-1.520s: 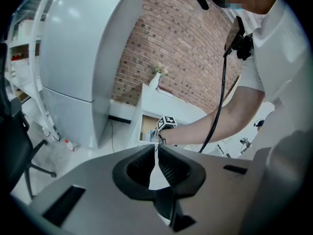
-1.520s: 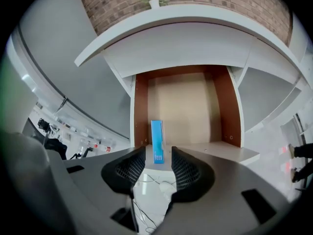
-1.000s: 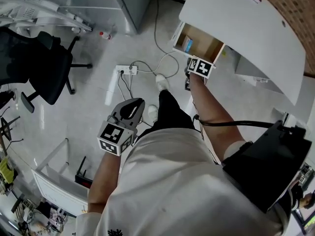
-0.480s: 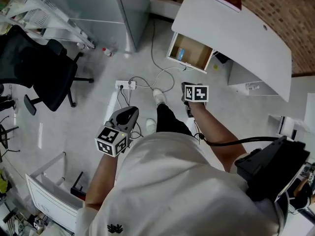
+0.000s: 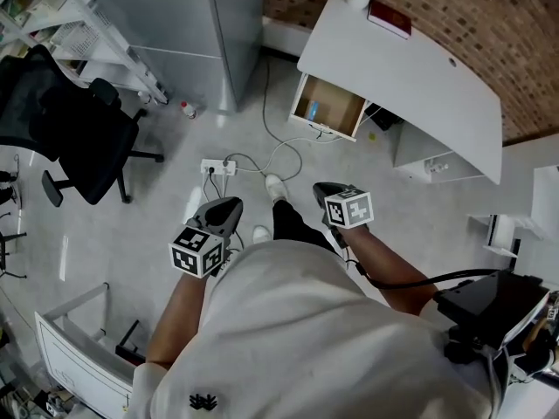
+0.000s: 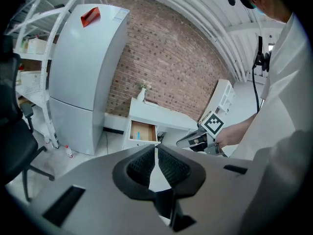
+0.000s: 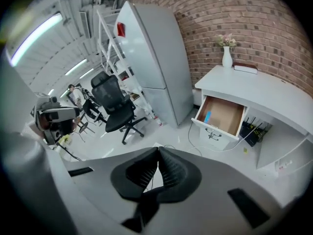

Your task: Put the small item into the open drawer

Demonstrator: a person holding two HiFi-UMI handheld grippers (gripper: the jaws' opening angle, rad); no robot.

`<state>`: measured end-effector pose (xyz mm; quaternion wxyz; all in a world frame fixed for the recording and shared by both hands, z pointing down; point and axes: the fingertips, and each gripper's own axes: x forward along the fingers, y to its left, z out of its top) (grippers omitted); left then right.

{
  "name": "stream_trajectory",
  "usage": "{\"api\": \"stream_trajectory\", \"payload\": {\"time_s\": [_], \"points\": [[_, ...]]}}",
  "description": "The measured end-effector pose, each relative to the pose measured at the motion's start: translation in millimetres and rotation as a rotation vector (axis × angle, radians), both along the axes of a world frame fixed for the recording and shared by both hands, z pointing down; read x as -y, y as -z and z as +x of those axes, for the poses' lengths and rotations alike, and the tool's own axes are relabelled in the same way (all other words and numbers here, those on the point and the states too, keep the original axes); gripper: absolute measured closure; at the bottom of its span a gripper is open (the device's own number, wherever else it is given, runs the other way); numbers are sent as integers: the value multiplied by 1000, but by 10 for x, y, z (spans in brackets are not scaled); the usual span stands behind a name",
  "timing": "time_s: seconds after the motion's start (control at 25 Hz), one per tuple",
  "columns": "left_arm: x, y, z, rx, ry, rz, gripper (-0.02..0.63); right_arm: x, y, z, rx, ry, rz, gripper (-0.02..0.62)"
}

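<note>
two tongs pinched shut, empty: left tongs (image 6: pixel 156 150), right tongs (image 7: pixel 157 152) just closed; small blue item (image 5: pixel 312 110) in open drawer (image 5: pixel 342 112).

No word or number reads anywhere; the red label (image 6: pixel 90 16) on the fridge (image 6: pixel 78 82) is too small.
</note>
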<state>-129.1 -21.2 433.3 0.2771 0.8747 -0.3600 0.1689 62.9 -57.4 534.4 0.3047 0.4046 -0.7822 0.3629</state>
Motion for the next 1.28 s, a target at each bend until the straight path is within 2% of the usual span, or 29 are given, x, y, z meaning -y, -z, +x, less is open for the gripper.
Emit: {"api": "stream_trajectory", "payload": {"time_s": [0.28,0.48,1.0,1.28], "points": [[-158,36,-43,-2,-23,9,569,-335,356,-236,12,100,74,566],[-239,32,-67,-3,-33,13,569,-478,416,-323,20,120,89,566],[-511,-93,-303,-3,19,-9,569,-645,512,-624,28,223,129,566],[-592,-118,-303,-8,17,-10,569,-721,551,-679,34,236,141,566]]}}
